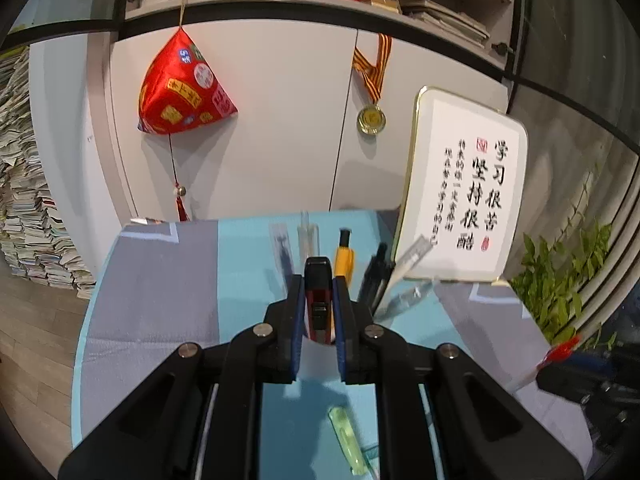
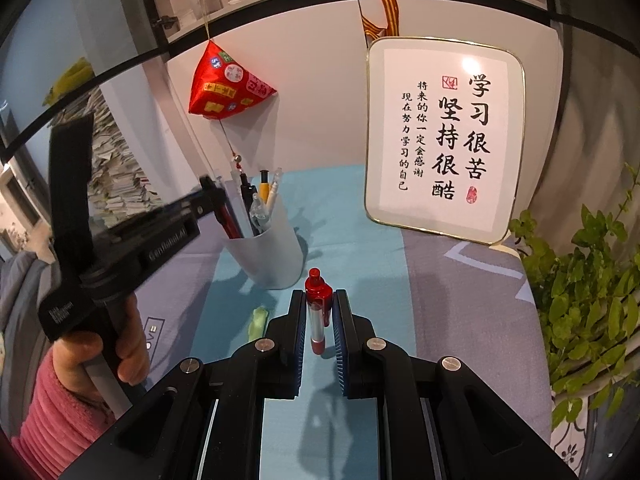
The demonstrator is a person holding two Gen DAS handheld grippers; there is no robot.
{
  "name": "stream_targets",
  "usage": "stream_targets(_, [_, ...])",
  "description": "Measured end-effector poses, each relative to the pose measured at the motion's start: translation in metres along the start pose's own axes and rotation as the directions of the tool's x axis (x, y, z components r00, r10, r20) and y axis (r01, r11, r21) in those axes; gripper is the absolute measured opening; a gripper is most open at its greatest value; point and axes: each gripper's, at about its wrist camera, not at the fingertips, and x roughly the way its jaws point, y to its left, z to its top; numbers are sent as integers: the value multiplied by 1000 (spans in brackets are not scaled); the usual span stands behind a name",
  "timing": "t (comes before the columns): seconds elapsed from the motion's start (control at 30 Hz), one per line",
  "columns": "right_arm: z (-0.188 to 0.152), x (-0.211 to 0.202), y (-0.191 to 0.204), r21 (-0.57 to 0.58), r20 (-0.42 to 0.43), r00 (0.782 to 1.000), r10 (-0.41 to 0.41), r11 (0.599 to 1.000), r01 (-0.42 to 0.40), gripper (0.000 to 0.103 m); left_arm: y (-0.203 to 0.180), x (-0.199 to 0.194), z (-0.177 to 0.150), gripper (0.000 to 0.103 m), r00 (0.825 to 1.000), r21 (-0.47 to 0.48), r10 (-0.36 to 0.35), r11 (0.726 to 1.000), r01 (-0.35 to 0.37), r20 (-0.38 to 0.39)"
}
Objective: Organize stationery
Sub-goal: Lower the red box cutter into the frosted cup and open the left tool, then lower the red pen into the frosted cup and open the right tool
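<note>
My left gripper (image 1: 318,292) is shut on a red and black pen-like tool (image 1: 318,300) and holds it upright over the pen cup (image 2: 266,248), which stands on the blue and grey cloth. The cup holds several pens (image 2: 256,204). In the right wrist view the left gripper (image 2: 212,196) reaches the cup's rim from the left. My right gripper (image 2: 319,312) is shut on a red pen (image 2: 318,312), held upright just in front of the cup. A light green item (image 2: 258,320) lies on the cloth left of it and also shows in the left wrist view (image 1: 346,440).
A framed calligraphy board (image 2: 444,136) leans at the back right. A red cloth ornament (image 2: 228,88) and a medal (image 1: 372,120) hang on the white cabinet. A green plant (image 2: 588,300) stands at the right edge. Paper stacks (image 1: 24,200) are piled left.
</note>
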Motion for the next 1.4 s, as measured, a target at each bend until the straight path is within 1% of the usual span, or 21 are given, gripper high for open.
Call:
stream_targets(0.13, [0,-3,4,-7,5,1000,1,1000,-1,14,-2,-3,-4,13,1000,9,3,1000,-3,-5])
stream_targets(0.17, [0,-4,4,-9,6,1000,2,1000,-2,14,-1,-5,-4,16,1000,6,2,1000,-2,-2])
stream_targets(0.2, [0,-5,5,-11,7,1000,2,1000,-2,14,0,-8,-5,24,1000,1,-2,1000,2,1])
stream_targets(0.23, [0,-6,6,-11,8,1000,2,1000,-2,14,1,-10,-5,29,1000,1,-1,1000,1,5])
stream_targets(0.27, [0,-7,6,-11,10,1000,1,1000,-1,14,1,-13,-6,39,1000,0,2,1000,-2,11])
stream_targets(0.3, [0,-8,7,-11,12,1000,1,1000,-1,14,2,-19,-7,42,1000,-2,10,1000,-10,27])
stream_targets(0.37, [0,-9,8,-12,15,1000,1,1000,-1,14,5,-27,-10,42,999,-4,14,1000,-14,42])
stream_targets(0.53, [3,-13,14,-20,24,1000,-2,1000,3,14,13,-44,-24,42,999,-32,3,1000,-2,39])
stream_targets(0.7, [6,-15,22,-37,34,999,-3,999,4,14,21,-56,-46,43,1000,-49,21,999,-20,16])
stream_targets(0.83, [13,-20,31,-56,52,999,-3,998,6,14,23,-62,-57,43,999,-35,49,998,-49,8])
stream_targets(0.9, [18,-23,36,-68,63,998,-4,998,8,14,24,-64,-62,43,999,-33,51,998,-51,5])
stream_targets(1.17, [41,-26,48,-92,91,996,-15,995,23,14,28,-70,-73,43,998,-33,56,998,-56,2])
stream_targets(1.4, [66,-34,65,-123,136,991,-17,992,34,14,32,-71,-73,43,999,-44,52,998,-51,10])
